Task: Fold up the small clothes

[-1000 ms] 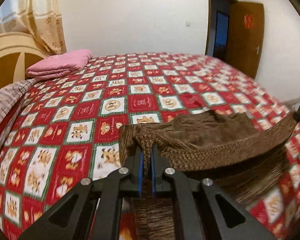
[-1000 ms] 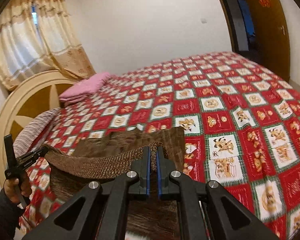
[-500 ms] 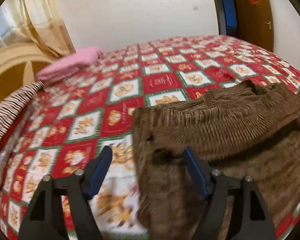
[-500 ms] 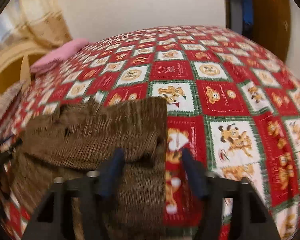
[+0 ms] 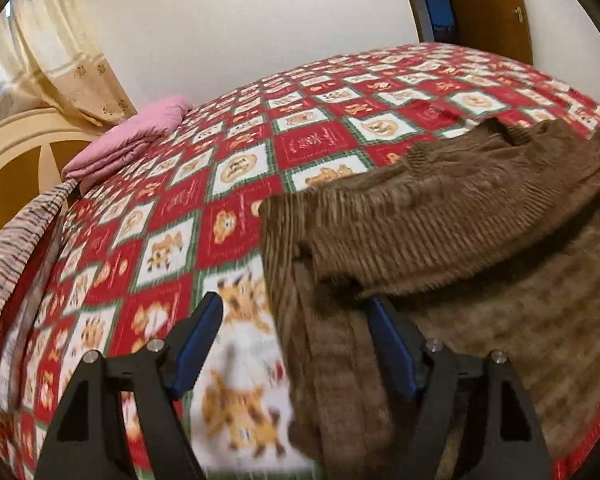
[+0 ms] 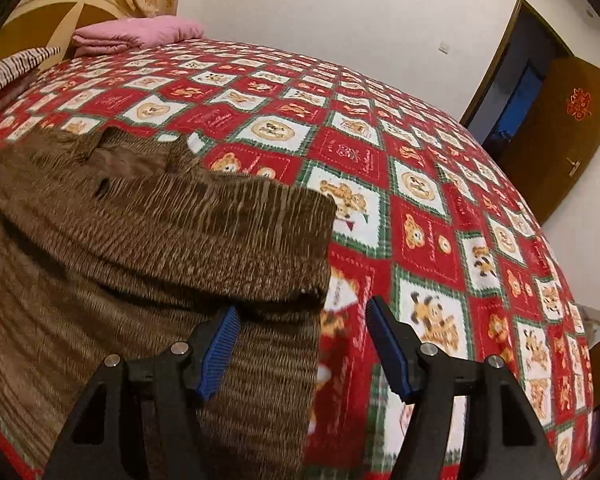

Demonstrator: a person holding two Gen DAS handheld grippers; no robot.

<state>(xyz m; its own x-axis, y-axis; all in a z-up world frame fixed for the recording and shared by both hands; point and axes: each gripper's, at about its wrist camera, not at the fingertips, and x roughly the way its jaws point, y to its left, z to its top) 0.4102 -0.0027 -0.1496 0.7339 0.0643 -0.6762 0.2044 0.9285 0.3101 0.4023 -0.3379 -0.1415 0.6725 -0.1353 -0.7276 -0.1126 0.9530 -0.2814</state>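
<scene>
A brown corduroy garment (image 5: 452, 224) lies folded over itself on the red patterned bedspread (image 5: 228, 168). My left gripper (image 5: 296, 308) hovers over its left edge with jaws still opening; cloth lies under them, not pinched. The same brown garment (image 6: 148, 232) fills the left of the right wrist view, its upper layer folded toward me. My right gripper (image 6: 304, 312) stands open over the garment's right corner, its blue pads (image 6: 220, 344) clear of the cloth.
A folded pink blanket (image 5: 132, 140) and a striped pillow (image 5: 16, 248) lie at the bed's head by the round headboard (image 5: 16, 152). A brown door (image 6: 560, 132) stands open at the far right. Bare bedspread (image 6: 440, 208) stretches beyond the garment.
Both grippers let go of the garment's waistband and opened wide. The lifted edge dropped onto the bed, folded over the lower part. Both grippers sank closer to the cloth.
</scene>
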